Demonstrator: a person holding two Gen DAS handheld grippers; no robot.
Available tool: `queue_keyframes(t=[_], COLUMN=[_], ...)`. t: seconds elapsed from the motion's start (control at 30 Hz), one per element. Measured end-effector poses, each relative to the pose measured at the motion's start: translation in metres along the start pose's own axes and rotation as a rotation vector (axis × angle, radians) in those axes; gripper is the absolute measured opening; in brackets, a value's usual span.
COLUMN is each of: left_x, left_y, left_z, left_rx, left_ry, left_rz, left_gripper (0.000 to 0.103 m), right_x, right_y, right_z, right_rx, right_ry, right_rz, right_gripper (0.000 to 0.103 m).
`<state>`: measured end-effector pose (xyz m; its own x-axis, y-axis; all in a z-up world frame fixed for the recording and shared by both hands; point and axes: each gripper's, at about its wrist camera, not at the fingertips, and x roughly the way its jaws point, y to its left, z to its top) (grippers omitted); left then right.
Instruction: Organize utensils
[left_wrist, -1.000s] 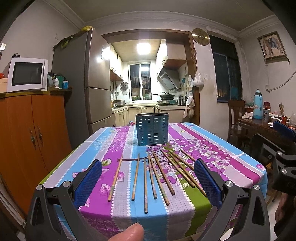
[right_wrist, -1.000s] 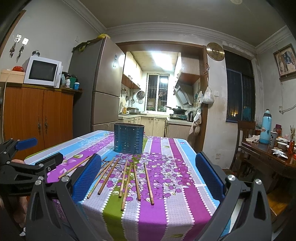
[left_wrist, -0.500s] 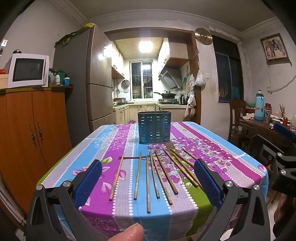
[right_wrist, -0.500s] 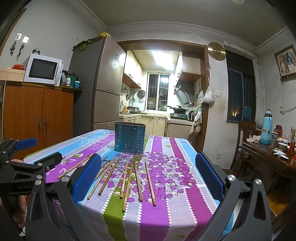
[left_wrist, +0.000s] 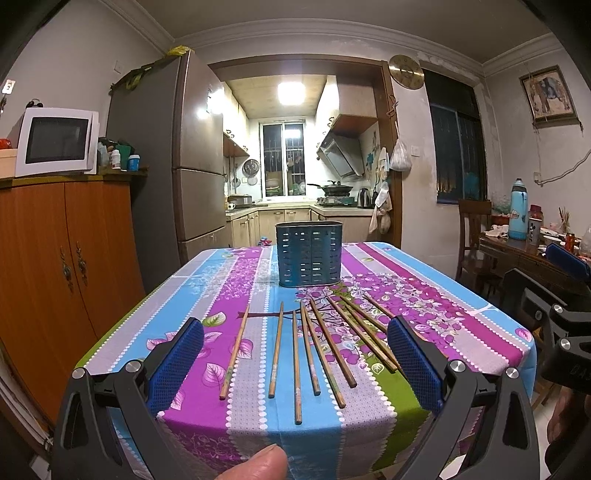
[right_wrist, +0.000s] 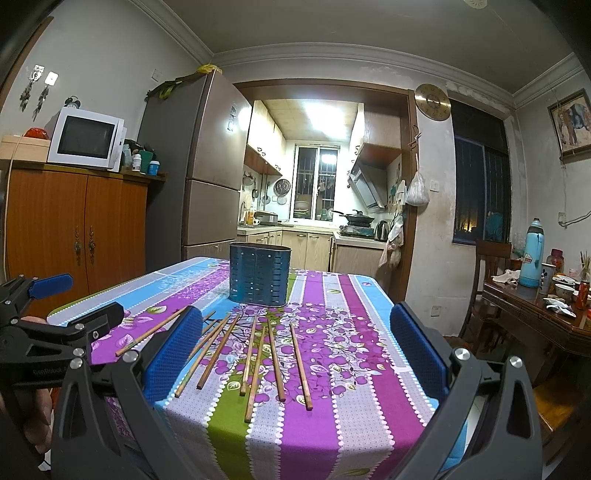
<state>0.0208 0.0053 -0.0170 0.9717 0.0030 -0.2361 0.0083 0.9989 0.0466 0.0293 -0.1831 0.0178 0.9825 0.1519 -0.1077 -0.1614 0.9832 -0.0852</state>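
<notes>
Wooden chopsticks (left_wrist: 295, 354) lie fanned on the tablecloth before an upright blue slotted holder (left_wrist: 309, 254).

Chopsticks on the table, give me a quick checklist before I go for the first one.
1. Left gripper jaws spread wide, nothing held: ok.
2. Right gripper jaws spread wide, nothing held: ok.
3. Chopsticks lie flat on the tablecloth, fanned, mostly apart: ok.
4. Blue holder stands upright behind the chopsticks: ok.
5. Holder inside free of other things: cannot tell, only its outside shows.
6. Right-hand chopsticks crowd together, may touch: cannot tell; the lone left one looks easier.
</notes>
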Motion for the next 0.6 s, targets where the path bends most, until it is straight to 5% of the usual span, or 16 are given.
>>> queue_keyframes(t=[0.6], left_x=[0.0], left_y=[-0.0004], left_z=[-0.0001], left_rx=[0.002], left_ry=[0.003], left_rz=[-0.001], left_gripper=[0.099], right_x=[0.0006], right_y=[-0.0006], right_z=[0.0], right_rx=[-0.002], right_ry=[0.006], right_rz=[0.001], right_gripper=[0.098])
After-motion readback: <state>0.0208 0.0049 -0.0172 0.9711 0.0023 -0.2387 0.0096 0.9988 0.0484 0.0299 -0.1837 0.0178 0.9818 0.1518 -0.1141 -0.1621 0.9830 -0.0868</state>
